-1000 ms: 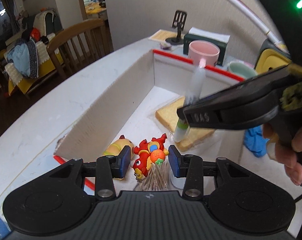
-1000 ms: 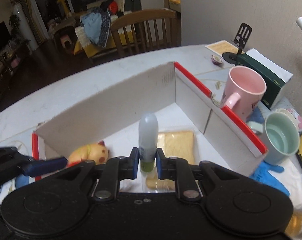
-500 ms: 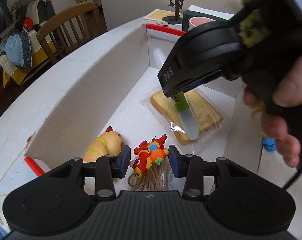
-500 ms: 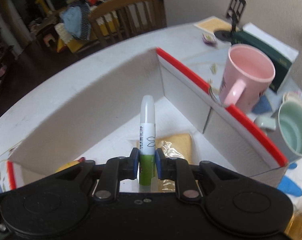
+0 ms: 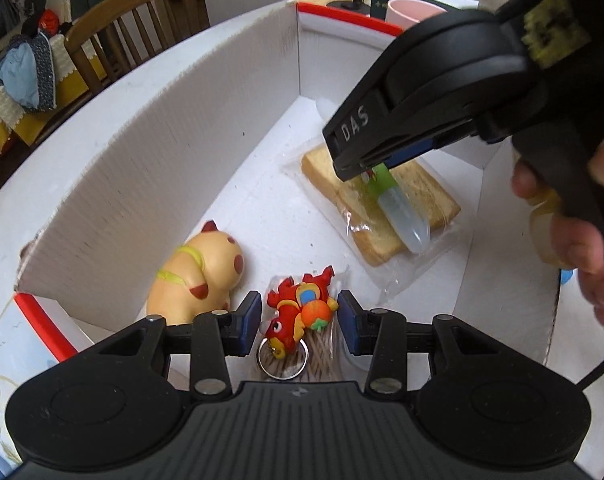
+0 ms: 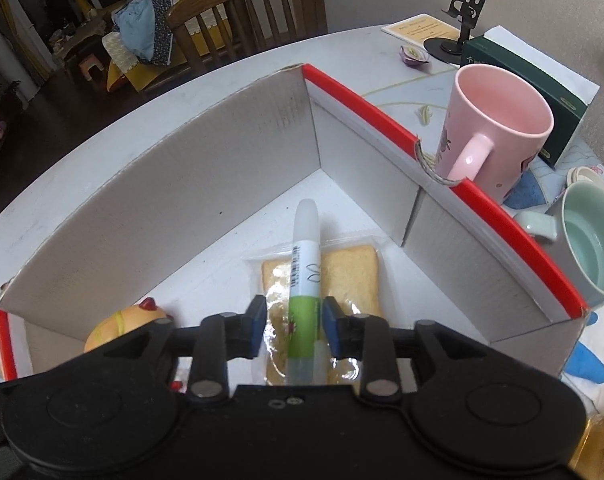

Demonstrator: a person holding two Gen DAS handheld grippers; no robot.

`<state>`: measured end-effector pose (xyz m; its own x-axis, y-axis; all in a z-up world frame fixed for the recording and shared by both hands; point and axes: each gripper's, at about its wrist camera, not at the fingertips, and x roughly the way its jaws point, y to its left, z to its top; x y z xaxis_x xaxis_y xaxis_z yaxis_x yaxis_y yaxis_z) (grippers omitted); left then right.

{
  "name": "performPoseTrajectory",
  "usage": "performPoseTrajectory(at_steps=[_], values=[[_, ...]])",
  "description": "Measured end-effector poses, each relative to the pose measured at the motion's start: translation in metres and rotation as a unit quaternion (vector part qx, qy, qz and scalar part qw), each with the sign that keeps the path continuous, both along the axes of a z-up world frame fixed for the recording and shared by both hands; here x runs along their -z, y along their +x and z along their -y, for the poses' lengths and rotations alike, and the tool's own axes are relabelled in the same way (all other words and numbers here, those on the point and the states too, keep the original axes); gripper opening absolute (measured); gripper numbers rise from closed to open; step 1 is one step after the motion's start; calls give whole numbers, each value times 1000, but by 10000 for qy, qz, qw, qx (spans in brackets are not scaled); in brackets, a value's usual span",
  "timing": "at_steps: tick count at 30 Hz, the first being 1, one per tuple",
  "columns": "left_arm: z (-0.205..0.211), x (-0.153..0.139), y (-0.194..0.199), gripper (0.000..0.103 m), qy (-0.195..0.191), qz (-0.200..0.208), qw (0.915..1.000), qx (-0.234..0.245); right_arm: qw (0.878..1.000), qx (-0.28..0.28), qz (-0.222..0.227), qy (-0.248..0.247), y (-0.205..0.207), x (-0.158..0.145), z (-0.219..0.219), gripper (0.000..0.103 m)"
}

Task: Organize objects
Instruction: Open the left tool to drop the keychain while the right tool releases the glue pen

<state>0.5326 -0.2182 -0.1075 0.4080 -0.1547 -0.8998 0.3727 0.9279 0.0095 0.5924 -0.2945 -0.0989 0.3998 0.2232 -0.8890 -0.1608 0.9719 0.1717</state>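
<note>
A white cardboard box (image 5: pixel 161 160) with red rims holds a yellow plush toy (image 5: pixel 197 276) and a bagged slice of bread (image 5: pixel 434 196). My left gripper (image 5: pixel 299 322) hangs low over the box's near end. It is shut on a red toy keychain (image 5: pixel 302 312), with toothpicks (image 5: pixel 318 360) showing just beneath. My right gripper (image 6: pixel 293 320) is over the bread (image 6: pixel 354 276) and its jaws are opening. A green and white glue pen (image 6: pixel 304 276) lies between them on the bread bag, with a gap at each pad. In the left wrist view the pen's clear end (image 5: pixel 406 224) pokes out under the right gripper (image 5: pixel 362 164).
Outside the box's right wall (image 6: pixel 442 216) stand a pink mug (image 6: pixel 498 128), a pale green mug (image 6: pixel 594 248), a dark green tissue box (image 6: pixel 542 80) and a black phone stand (image 6: pixel 458 20). A wooden chair (image 6: pixel 241 12) is beyond the table. A hand (image 5: pixel 574 240) grips the right tool.
The right gripper tipped the pen from upright down onto the bread, then its pads came off it. The left gripper sank lower into the box with the red toy.
</note>
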Motion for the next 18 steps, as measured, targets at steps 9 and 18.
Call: performPoseTrajectory(at_steps=[9, 18], values=[[-6, -11, -4, 64, -274, 53, 9996, -23, 9994, -229, 215, 119, -18, -17, -2, 45], [-15, -37, -25, 64, -556, 285, 9979, -145, 9968, -457, 557, 353, -42, -50, 2, 52]])
